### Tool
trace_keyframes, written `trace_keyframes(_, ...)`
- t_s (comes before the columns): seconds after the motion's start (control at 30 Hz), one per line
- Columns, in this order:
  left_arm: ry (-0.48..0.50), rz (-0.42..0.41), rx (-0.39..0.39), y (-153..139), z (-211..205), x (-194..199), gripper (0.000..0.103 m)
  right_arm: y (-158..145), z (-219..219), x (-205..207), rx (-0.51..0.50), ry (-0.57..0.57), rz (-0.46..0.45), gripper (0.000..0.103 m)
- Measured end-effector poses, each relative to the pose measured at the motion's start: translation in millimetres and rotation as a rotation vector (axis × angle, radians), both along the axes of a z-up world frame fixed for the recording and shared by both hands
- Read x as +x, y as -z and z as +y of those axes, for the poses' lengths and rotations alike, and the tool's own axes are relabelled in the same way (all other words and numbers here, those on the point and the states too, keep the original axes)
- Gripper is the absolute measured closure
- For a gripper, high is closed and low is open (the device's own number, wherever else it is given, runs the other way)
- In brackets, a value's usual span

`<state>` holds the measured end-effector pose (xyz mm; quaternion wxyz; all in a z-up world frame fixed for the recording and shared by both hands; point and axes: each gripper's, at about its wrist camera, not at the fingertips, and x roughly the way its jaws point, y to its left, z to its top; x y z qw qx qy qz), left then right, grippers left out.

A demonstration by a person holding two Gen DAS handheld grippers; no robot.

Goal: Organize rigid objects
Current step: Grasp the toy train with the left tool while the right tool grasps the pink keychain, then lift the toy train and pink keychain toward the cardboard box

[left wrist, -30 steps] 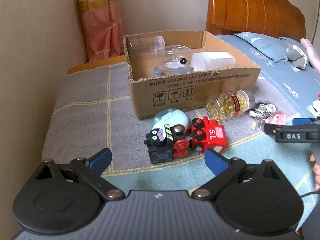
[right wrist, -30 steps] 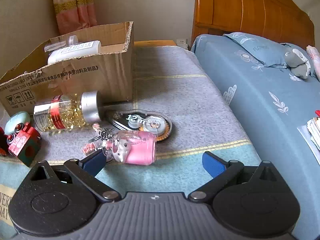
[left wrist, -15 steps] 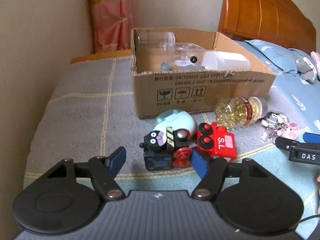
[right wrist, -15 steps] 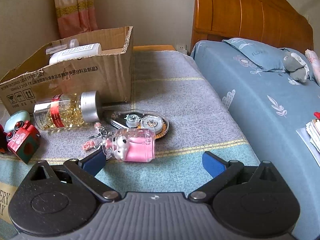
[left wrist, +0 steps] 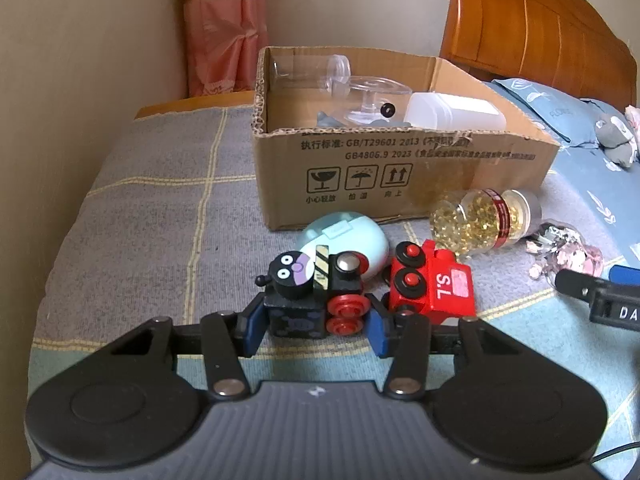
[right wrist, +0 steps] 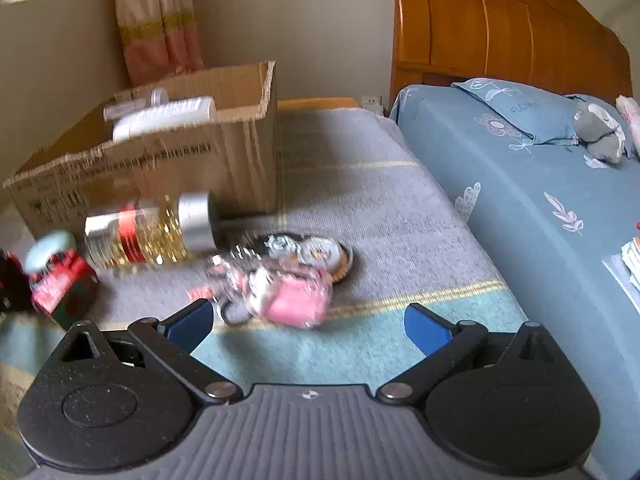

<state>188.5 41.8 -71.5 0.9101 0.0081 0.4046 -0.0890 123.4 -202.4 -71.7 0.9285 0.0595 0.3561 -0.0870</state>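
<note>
My left gripper (left wrist: pixel 316 326) is shut on a black toy train (left wrist: pixel 310 300) with a cartoon face and red wheels; both blue pads press its sides. A red toy train (left wrist: pixel 434 286) marked "S.L" sits just right of it, and a pale blue oval case (left wrist: pixel 346 240) lies behind. The cardboard box (left wrist: pixel 400 172) stands beyond, holding clear plastic pieces and a white bottle (left wrist: pixel 454 114). My right gripper (right wrist: pixel 308 324) is open above the mat, with a pink keychain charm (right wrist: pixel 292 298) just ahead of its left finger. A capsule bottle (right wrist: pixel 148 232) lies on its side by the box.
A round tape dispenser (right wrist: pixel 316 254) lies behind the pink charm. A bed with a blue sheet (right wrist: pixel 540 208) and pillow fills the right side, under a wooden headboard (right wrist: pixel 500 32). A wall and pink curtain (left wrist: pixel 224 28) bound the left. The right gripper's tip (left wrist: pixel 600 300) shows at the left view's right edge.
My left gripper moved forward and down and closed its jaws onto the black toy train. The right gripper stayed open; its view shifted slightly and now looks blurred.
</note>
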Motion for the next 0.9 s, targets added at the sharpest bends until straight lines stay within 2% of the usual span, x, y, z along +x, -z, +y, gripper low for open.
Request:
trace_keyframes(0.07, 0.002, 0.001, 0.005, 0, -1, 1, 0.054, -2, 4, 3, 0.004, 0.000, 0.000, 0.005)
trace_keyframes(0.13, 0.003, 0.003, 0.005, 0, 0, 1, 0.054, -2, 7, 7, 0.004, -0.001, 0.001, 0.018)
trace_keyframes(0.37, 0.009, 0.005, 0.006, 1, 1, 5, 0.054, -2, 9, 10, -0.007, 0.003, 0.007, 0.026)
trace_keyframes(0.43, 0.012, 0.003, 0.015, 2, 0, 6, 0.054, -3, 9, 10, -0.014, 0.000, 0.012, 0.038)
trace_keyframes(0.5, 0.020, 0.003, 0.018, 1, 0, 5, 0.054, -5, 9, 10, -0.009, -0.016, 0.019, 0.042)
trace_keyframes(0.7, 0.027, 0.006, 0.027, 0, 2, 6, 0.055, -5, 10, 12, -0.012, -0.024, 0.023, 0.042)
trace_keyframes(0.9, 0.063, 0.018, 0.049, -7, 6, 5, 0.055, -11, 12, 8, -0.061, -0.119, 0.048, 0.043)
